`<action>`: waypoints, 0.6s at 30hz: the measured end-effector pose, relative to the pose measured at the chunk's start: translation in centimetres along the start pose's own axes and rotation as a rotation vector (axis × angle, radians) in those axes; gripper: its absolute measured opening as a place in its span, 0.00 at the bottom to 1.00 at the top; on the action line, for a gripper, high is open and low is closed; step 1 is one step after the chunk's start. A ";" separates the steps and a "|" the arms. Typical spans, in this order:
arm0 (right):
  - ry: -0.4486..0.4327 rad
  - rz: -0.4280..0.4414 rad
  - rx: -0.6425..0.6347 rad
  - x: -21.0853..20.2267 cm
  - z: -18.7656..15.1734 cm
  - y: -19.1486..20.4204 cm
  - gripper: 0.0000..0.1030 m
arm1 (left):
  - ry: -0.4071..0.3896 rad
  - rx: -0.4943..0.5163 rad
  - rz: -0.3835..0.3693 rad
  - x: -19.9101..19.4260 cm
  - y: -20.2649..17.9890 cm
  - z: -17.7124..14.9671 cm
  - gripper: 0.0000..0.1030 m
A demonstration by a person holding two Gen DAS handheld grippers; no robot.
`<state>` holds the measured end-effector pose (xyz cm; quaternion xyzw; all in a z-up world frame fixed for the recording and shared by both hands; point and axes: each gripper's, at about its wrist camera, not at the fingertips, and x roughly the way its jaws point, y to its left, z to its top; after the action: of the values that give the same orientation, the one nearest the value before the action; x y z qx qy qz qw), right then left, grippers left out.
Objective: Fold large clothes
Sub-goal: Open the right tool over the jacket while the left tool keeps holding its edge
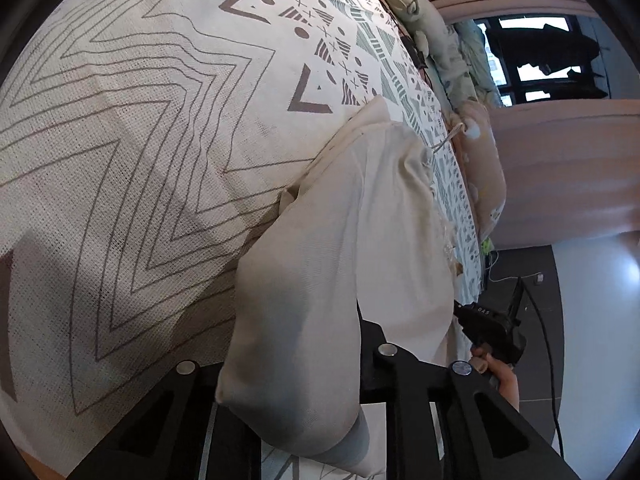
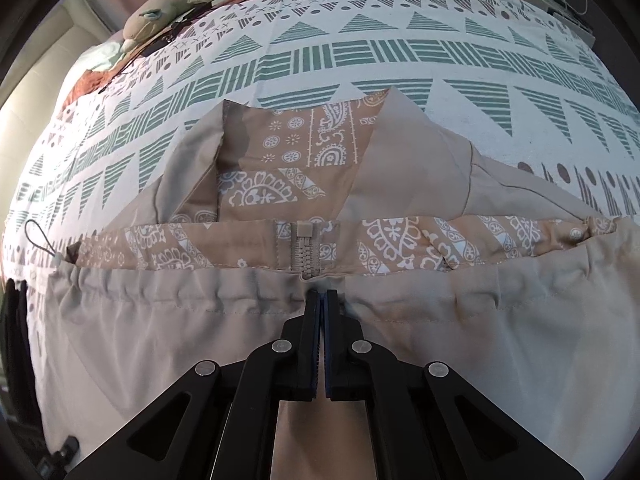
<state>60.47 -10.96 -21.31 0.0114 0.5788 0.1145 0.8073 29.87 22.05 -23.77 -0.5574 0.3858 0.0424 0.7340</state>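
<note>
The right gripper (image 2: 321, 294) has its jaws pinched shut on the beige jacket (image 2: 248, 360) at its hem, just below the zipper (image 2: 306, 248) — the garment spreads sideways across the bed (image 2: 360, 56). The left gripper (image 1: 288, 364) clamps a hanging fold — nearer the end.

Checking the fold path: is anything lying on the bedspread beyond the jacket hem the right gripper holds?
Nothing visible: the jacket lies flat ahead of the right gripper; the plush toy sits at the bedspread's far edge.

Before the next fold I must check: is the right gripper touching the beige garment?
Touching. In the right wrist view, the right gripper is shut on the beige garment at its gathered hem, just below the zipper.
</note>
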 end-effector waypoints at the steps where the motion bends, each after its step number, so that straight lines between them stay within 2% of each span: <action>1: 0.001 0.004 0.010 -0.6 0.0 -0.1 0.09 | -0.003 -0.008 -0.011 -0.1 0.1 -0.1 0.13; 2: -0.005 0.006 0.022 -1.3 -0.1 -0.2 0.14 | -0.008 -0.015 -0.022 -0.3 0.0 -0.1 0.11; 4: -0.042 0.017 0.029 -3.5 -0.3 -0.3 0.37 | -0.017 -0.022 -0.031 -0.6 0.0 -0.4 0.08; 11: -0.182 0.066 -0.038 -11.4 -4.2 -0.4 0.39 | -0.043 -0.028 -0.055 -2.2 -0.5 -0.9 0.04; 14: -0.211 0.112 -0.012 -13.5 -6.6 -1.6 0.39 | -0.053 -0.031 -0.053 -3.0 -0.7 -1.1 0.04; 18: -0.253 0.095 0.016 -15.1 -9.6 -3.2 0.39 | -0.060 -0.031 -0.057 -3.9 -1.0 -1.3 0.04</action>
<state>47.47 -18.14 -10.83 0.0596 0.4718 0.1457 0.8675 26.96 21.96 -20.65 -0.5781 0.3469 0.0441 0.7372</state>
